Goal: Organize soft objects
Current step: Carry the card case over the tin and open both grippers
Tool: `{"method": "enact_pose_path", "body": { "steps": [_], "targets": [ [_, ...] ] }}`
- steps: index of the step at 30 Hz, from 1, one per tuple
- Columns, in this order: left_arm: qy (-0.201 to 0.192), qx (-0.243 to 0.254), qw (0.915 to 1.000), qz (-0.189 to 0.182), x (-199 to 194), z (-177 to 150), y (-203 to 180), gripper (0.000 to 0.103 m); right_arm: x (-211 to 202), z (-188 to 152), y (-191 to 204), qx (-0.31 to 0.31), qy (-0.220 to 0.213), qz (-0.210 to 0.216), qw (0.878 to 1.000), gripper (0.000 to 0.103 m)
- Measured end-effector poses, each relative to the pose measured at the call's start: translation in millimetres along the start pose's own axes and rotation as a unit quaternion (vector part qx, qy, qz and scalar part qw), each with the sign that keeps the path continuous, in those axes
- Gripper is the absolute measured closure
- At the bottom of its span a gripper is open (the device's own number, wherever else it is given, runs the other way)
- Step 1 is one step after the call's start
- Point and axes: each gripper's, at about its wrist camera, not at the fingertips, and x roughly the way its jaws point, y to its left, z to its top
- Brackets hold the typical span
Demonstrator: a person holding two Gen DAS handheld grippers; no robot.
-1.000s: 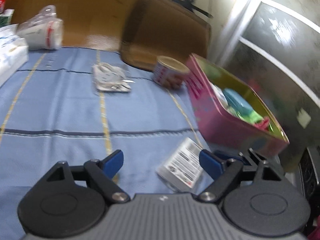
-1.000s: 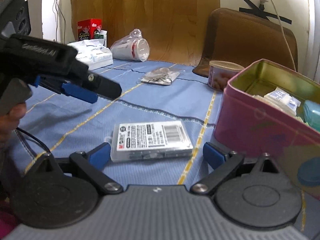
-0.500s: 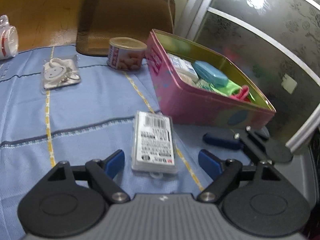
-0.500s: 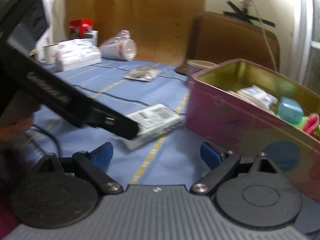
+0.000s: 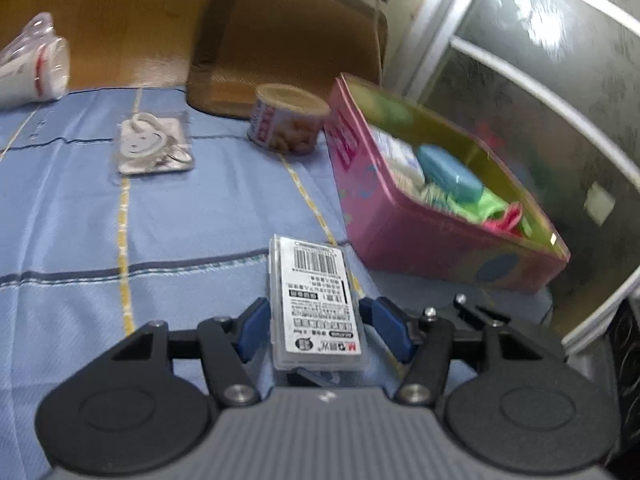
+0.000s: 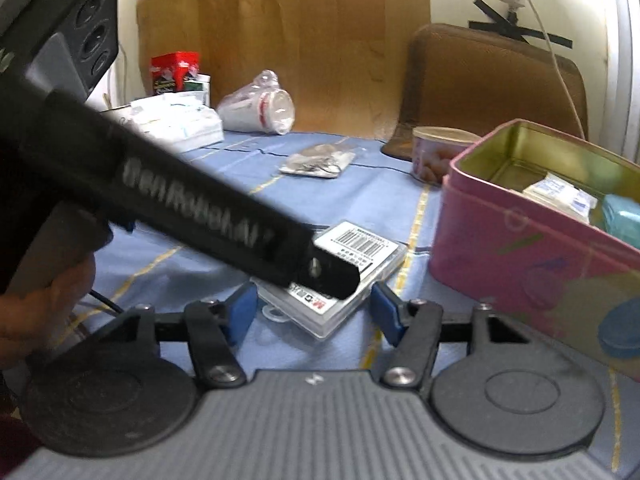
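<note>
A clear plastic case with a barcode label (image 5: pixel 316 300) lies on the blue cloth. My left gripper (image 5: pixel 318 330) straddles it, blue pads (image 5: pixel 252 330) close on both sides; contact is unclear. In the right wrist view the case (image 6: pixel 352 260) lies under the left gripper's black body (image 6: pixel 180 204). My right gripper (image 6: pixel 314 314) is open and empty just in front of the case. The pink tin (image 5: pixel 420 216) at the right holds a teal case, green cloth and white packets.
A round snack can (image 5: pixel 286 120) stands behind the tin (image 6: pixel 532 252). A bagged smiley item (image 5: pixel 152 148) lies mid-cloth. A bagged cup (image 6: pixel 260 110), white packs (image 6: pixel 176 122) and a red box (image 6: pixel 174 70) sit at the far left. A brown chair back (image 6: pixel 492 80) stands behind.
My left gripper has moved forward over the barcode case and its jaws have narrowed around it. My right gripper has stayed open nearby.
</note>
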Motion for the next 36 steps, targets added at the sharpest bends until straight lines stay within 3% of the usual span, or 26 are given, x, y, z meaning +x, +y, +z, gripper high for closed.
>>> {"method": "enact_pose_path", "body": {
  "steps": [7,14,20,25,27,36],
  "targets": [
    [-0.056,0.034,0.9978,-0.005,-22.5,34.7,-25.1,0.046,-21.2,23.8,8.5,-0.029,-0.072,-0.034,0.996,0.041],
    [-0.081,0.121,0.9889,-0.032,7.2,84.0,-87.2,0.045,-44.9,46.4,-26.5,-0.025,-0.135,-0.125,0.983,0.041],
    [-0.065,0.144,0.9856,-0.06,60.8,95.7,-128.5,0.045,-51.5,44.6,-77.8,0.011,-0.128,-0.19,0.973,0.041],
    [-0.048,0.156,0.9858,-0.04,86.2,82.5,-136.7,0.038,-40.5,34.4,-109.6,0.037,-0.099,-0.262,0.959,0.04],
    [-0.057,0.157,0.9854,-0.034,84.2,77.0,-132.1,0.029,-43.5,31.4,-121.9,0.067,-0.096,-0.26,0.959,0.038],
    [-0.097,0.13,0.986,-0.039,44.9,73.4,-105.3,0.019,-46.6,20.8,-109.6,0.096,-0.104,-0.244,0.959,0.037]
  ]
}}
